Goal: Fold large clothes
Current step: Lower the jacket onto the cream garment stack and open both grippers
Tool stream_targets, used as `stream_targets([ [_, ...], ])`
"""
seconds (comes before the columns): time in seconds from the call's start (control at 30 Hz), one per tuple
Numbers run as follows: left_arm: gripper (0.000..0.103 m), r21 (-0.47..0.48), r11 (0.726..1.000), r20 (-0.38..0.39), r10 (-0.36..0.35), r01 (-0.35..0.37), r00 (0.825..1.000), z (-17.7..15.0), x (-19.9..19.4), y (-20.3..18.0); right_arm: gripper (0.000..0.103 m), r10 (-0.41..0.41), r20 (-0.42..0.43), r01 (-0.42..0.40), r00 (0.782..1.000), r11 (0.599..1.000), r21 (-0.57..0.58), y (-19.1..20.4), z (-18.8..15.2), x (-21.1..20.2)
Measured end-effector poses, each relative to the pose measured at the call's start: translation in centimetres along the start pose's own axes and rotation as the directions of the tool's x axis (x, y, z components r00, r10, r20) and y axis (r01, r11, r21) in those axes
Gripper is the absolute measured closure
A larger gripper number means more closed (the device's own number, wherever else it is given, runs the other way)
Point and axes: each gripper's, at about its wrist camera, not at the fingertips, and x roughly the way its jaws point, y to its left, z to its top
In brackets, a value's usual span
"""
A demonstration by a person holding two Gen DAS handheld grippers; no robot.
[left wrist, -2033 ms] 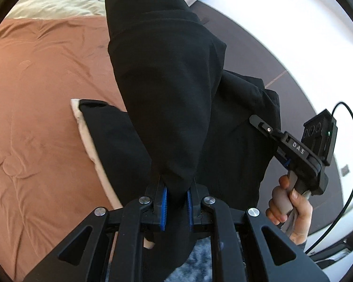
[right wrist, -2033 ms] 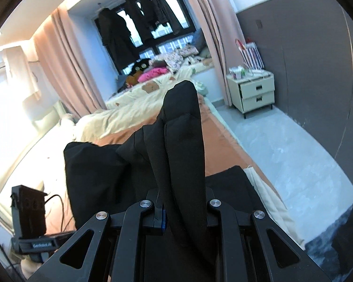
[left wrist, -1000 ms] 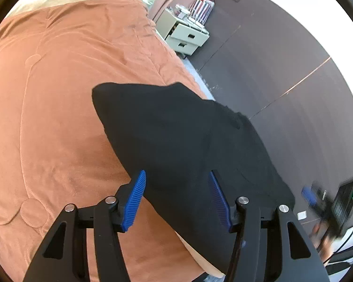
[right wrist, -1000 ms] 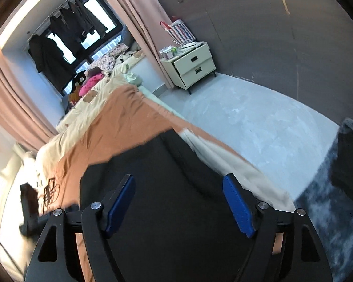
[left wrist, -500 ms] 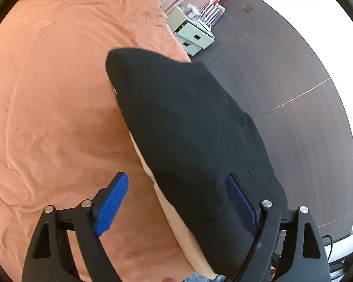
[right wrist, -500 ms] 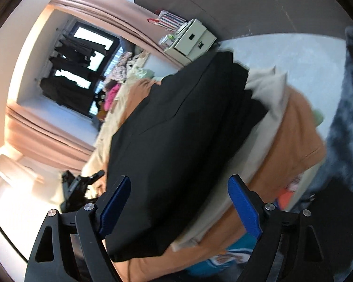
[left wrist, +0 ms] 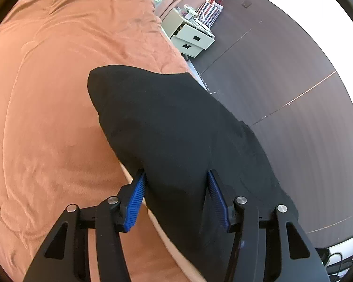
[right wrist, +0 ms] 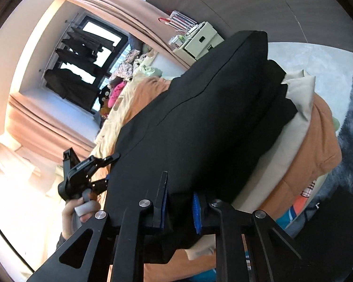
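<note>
The left gripper [left wrist: 176,196] is closing, its blue pads [left wrist: 135,202] straddling the near edge of the black garment [left wrist: 176,127]; a thick fold of cloth sits between the jaws, and the pads appear to press against it on both sides. The right gripper [right wrist: 180,208] is also closing and is nearly shut, its jaws pinching a bunched edge of the same garment [right wrist: 200,122] where the cloth hangs over the side of the bed.

The garment lies folded flat along the bed's right edge, near its foot corner, on an orange blanket [left wrist: 58,94]. A cream layer [right wrist: 291,127] shows under the cloth at the bed's edge.

In the right wrist view the left gripper [right wrist: 101,171] appears at the far side of the garment, gripped by a hand [right wrist: 75,211].

Beyond the bed stands a white nightstand [left wrist: 190,40] against a dark wall [left wrist: 294,82]. Pink curtains [right wrist: 120,16] frame a window where dark clothes [right wrist: 75,80] hang.
</note>
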Motion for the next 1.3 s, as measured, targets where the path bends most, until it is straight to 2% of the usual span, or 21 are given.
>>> stream_targets([
  [0.17,0.049,0.039,0.999,0.008,0.033,-0.033,0.999,1.0,1.0,-1.2,0.085,-0.008,0.013,0.008,1.000,1.000,0.009,0.2,-0.6,0.7],
  [0.33,0.049,0.057,0.998,0.003,0.037,-0.037,0.999,1.6,2.0,-1.2,0.085,-0.025,0.025,0.025,0.999,1.000,0.018,0.5,-1.1,1.6],
  [0.53,0.049,0.066,0.998,0.004,0.021,-0.021,1.000,1.1,0.2,-1.2,0.085,-0.075,0.067,0.074,0.995,0.997,0.017,0.0,-0.8,1.5],
  [0.7,0.049,0.075,0.997,0.002,-0.014,0.014,1.000,-0.4,-2.1,-1.0,0.084,-0.102,0.058,0.100,0.993,0.994,0.036,0.3,-0.6,1.1],
  [0.77,0.049,0.100,0.995,0.005,-0.017,0.016,1.000,-1.1,-3.3,-1.3,0.077,-0.124,0.056,0.121,0.991,0.991,0.053,0.8,-1.0,0.5],
  [0.83,0.049,0.128,0.992,0.007,-0.013,0.012,1.000,-1.7,-4.3,-1.5,0.057,-0.142,0.073,0.139,0.987,0.990,0.033,1.7,-1.4,-0.4],
  [0.93,0.047,0.171,0.985,0.015,-0.012,0.009,1.000,-2.9,-6.4,-1.7,0.033,-0.142,0.096,0.141,0.985,0.990,0.016,3.3,-2.1,-2.1],
  [1.0,0.047,0.186,0.982,0.017,-0.015,0.011,1.000,-3.6,-7.8,-1.8,0.027,-0.158,0.111,0.160,0.981,0.987,-0.011,4.4,-2.8,-3.2],
  [1.07,0.041,0.205,0.979,0.028,-0.014,0.009,1.000,-4.7,-9.6,-1.8,0.025,-0.164,0.112,0.168,0.980,0.985,-0.027,5.3,-3.6,-4.2],
  [1.1,0.034,0.215,0.977,0.037,-0.013,0.005,0.999,-5.1,-10.4,-1.9,0.025,-0.168,0.110,0.172,0.980,0.985,-0.028,5.5,-3.8,-4.5],
  [1.13,0.031,0.226,0.974,0.049,-0.013,0.002,0.999,-5.6,-11.3,-2.0,0.025,-0.172,0.108,0.176,0.979,0.984,-0.030,5.8,-4.2,-4.9],
  [1.23,0.031,0.263,0.965,0.080,-0.024,0.002,0.997,-7.1,-14.4,-2.2,0.024,-0.187,0.110,0.192,0.976,0.980,-0.042,7.0,-5.1,-5.9],
  [1.3,0.030,0.280,0.960,0.099,-0.023,-0.006,0.995,-7.9,-16.1,-2.2,0.020,-0.195,0.117,0.203,0.974,0.978,-0.056,7.8,-5.7,-6.8],
])
